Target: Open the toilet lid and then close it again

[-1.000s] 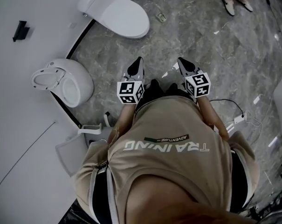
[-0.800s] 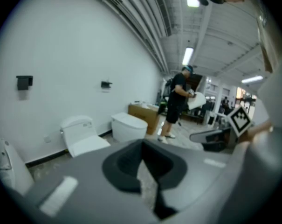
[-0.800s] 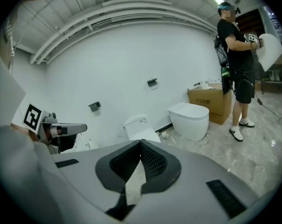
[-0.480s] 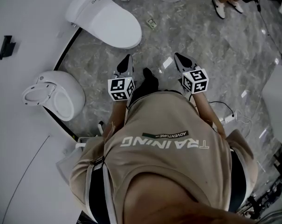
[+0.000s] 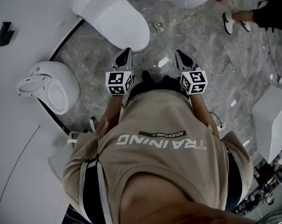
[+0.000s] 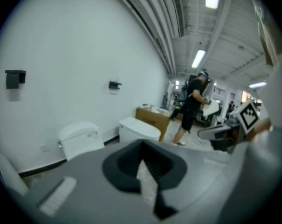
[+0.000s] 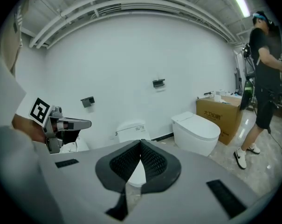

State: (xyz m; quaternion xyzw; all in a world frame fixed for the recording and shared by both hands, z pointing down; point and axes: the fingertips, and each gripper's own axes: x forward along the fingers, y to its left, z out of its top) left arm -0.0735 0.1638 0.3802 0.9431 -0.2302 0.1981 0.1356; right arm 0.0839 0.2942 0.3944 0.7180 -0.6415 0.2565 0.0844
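Observation:
A white toilet (image 5: 115,20) with its lid down stands against the curved white wall, just ahead of both grippers. In the head view my left gripper (image 5: 126,51) points at the toilet's front rim, a short way off it. My right gripper (image 5: 179,53) is level with it, to the right, over the marble floor. The left gripper's jaws (image 6: 141,143) are shut and empty, with the toilet (image 6: 80,139) beyond them to the left. In the right gripper view the jaws (image 7: 141,142) meet at their tips with nothing between them, and the toilet (image 7: 130,132) stands straight behind them.
A second closed toilet (image 7: 196,132) and a cardboard box (image 7: 220,113) stand to the right. A white urinal-like bowl (image 5: 47,85) sits at the left. Another person (image 7: 264,78) stands at the right, shoes (image 5: 234,20) on the floor. Cables (image 5: 217,118) lie behind me.
Both grippers have moved forward together with the person carrying them. The closed toilet now lies closer to their tips. The jaws look unchanged.

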